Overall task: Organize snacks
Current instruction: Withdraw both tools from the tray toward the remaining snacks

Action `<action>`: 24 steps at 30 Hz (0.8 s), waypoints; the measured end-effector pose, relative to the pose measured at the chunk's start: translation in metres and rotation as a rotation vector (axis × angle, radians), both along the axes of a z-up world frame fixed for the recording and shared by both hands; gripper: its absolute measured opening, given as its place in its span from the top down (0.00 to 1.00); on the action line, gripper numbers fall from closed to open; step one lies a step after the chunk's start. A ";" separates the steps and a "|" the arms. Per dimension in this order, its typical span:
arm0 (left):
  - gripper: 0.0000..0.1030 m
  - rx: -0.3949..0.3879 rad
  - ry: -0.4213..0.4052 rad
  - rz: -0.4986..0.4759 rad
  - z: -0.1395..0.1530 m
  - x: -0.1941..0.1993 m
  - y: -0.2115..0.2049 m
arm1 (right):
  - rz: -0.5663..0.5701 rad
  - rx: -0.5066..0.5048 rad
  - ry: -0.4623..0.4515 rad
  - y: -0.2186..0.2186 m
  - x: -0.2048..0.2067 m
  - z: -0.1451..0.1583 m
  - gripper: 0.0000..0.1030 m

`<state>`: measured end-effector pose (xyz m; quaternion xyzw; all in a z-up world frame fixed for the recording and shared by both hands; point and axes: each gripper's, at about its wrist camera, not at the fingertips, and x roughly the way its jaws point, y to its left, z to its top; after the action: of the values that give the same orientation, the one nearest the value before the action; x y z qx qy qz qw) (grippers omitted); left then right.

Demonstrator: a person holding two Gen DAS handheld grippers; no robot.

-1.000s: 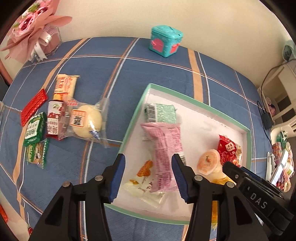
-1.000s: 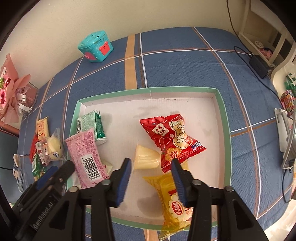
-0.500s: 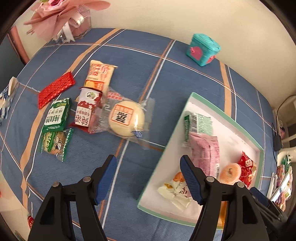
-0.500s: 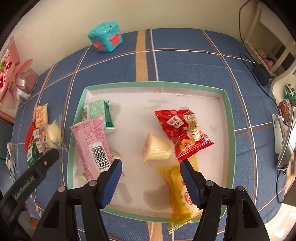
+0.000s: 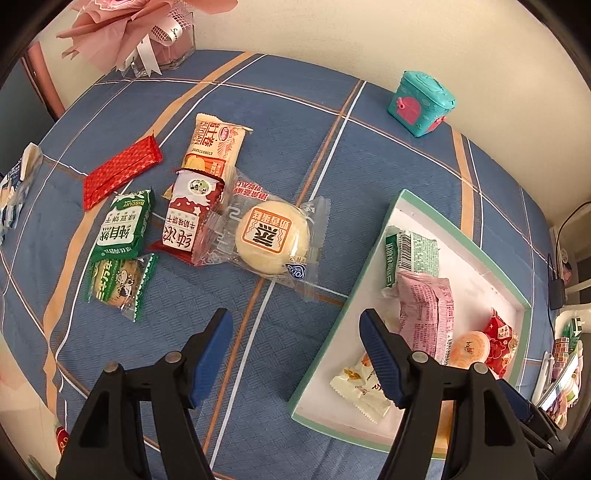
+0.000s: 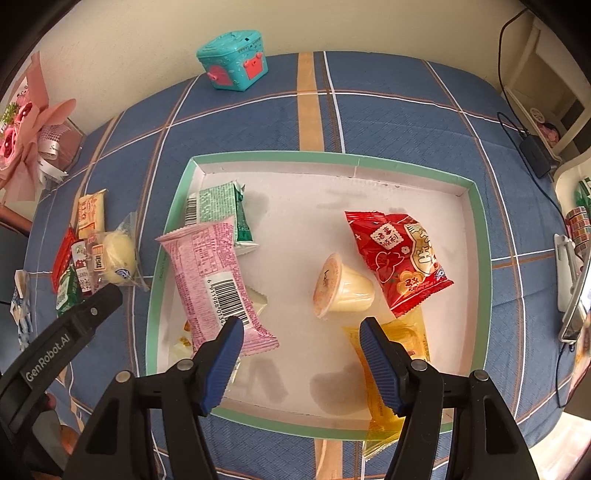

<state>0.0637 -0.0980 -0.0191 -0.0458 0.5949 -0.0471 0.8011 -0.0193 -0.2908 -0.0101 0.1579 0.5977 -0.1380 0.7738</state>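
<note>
Now we hold our left gripper (image 5: 295,332) over the blue plaid tablecloth (image 5: 369,155), its blue-padded jaws spread moderately wide with nothing between them; they have just been opening. It hangs between the loose snacks and the shallow white cardboard tray with a green rim (image 5: 343,325).

Still outside the tray, a round pale bun in a clear wrapper (image 5: 273,240) lies nearest us, partly overlapping a red-and-white milk-biscuit packet (image 5: 188,221). Beside those lie a green-and-white biscuit packet (image 5: 123,229), a small green-edged cookie packet (image 5: 118,284), an orange-and-cream wafer packet (image 5: 214,144) and a flat red patterned packet (image 5: 122,170).

Our right gripper (image 6: 301,339) hovers over the tray's near half, jaws likewise parted, gripping nothing and just opened. In the tray (image 6: 476,206) we see a long pink wrapper with a barcode (image 6: 214,280) lying over a green-and-white packet (image 6: 218,210), a small white packet (mostly hidden beneath the pink one) (image 6: 258,301), a pale jelly cup tipped on its side (image 6: 340,290), a red festive pouch (image 6: 397,258) touching it, and a yellow packet (image 6: 391,398) jutting over the near rim.

Against the wall stand a teal toy box with pink doors (image 5: 421,103) and a pink wrapped bouquet (image 5: 133,33).
</note>
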 end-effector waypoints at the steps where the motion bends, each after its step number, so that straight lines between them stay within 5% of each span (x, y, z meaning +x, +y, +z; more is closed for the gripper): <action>1: 0.30 -0.001 0.000 -0.002 0.000 0.000 0.000 | -0.001 0.000 0.001 0.000 0.000 0.000 0.33; 3: 0.23 0.002 -0.004 -0.007 0.000 0.000 0.000 | -0.001 0.001 0.001 -0.001 0.000 -0.001 0.32; 8: 0.19 0.052 -0.019 -0.005 -0.003 0.002 0.001 | -0.014 0.016 -0.007 -0.004 0.001 -0.004 0.05; 10: 0.07 0.065 -0.018 0.001 -0.006 0.002 0.002 | -0.017 0.013 0.000 -0.005 0.000 -0.006 0.04; 24: 0.04 0.096 -0.037 -0.028 -0.007 0.002 -0.002 | -0.054 0.072 -0.006 -0.012 -0.002 -0.009 0.00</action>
<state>0.0654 -0.1000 -0.0261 0.0020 0.5822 -0.0307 0.8125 -0.0213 -0.3029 -0.0191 0.2021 0.5955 -0.1371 0.7654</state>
